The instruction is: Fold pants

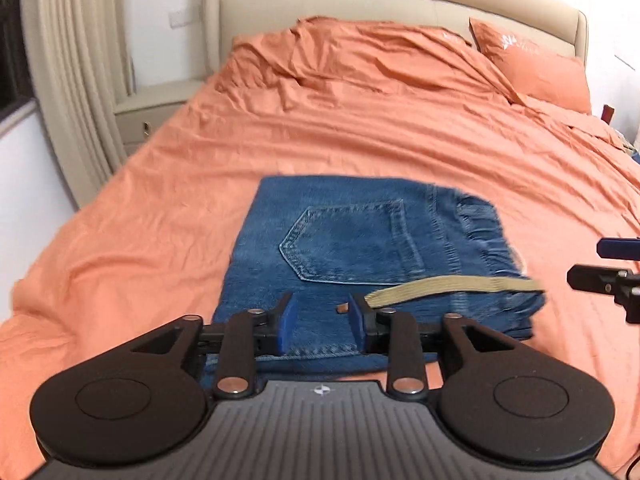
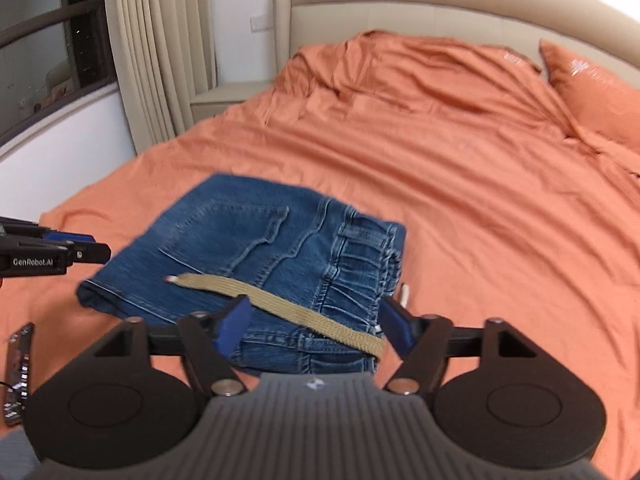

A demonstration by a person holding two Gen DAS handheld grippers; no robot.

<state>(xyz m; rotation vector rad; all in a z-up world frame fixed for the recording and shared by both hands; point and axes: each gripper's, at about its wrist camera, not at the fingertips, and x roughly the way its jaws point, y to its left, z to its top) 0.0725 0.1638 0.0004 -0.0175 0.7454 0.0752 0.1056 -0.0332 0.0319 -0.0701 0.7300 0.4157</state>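
Blue jeans (image 1: 360, 240) lie folded in a compact stack on the orange bedsheet (image 1: 160, 220), back pocket up and the elastic waistband at the right. A khaki drawstring (image 1: 448, 286) trails across the near part of the stack. My left gripper (image 1: 322, 316) hovers over the near edge of the jeans, open, with nothing pinched between its blue pads. In the right wrist view the jeans (image 2: 240, 248) and the drawstring (image 2: 288, 308) show again. My right gripper (image 2: 316, 320) stands wide open above the waistband end. Each gripper shows at the edge of the other's view: the right gripper (image 1: 600, 264) and the left gripper (image 2: 80, 250).
The bed runs back to a beige padded headboard (image 1: 400, 4) with a rumpled orange duvet (image 1: 360, 60) and an orange pillow (image 1: 532, 64). Beige curtains (image 2: 160, 60) and a nightstand (image 1: 152, 112) stand on the left. A dark flat device (image 2: 20, 360) lies near the bed's front left.
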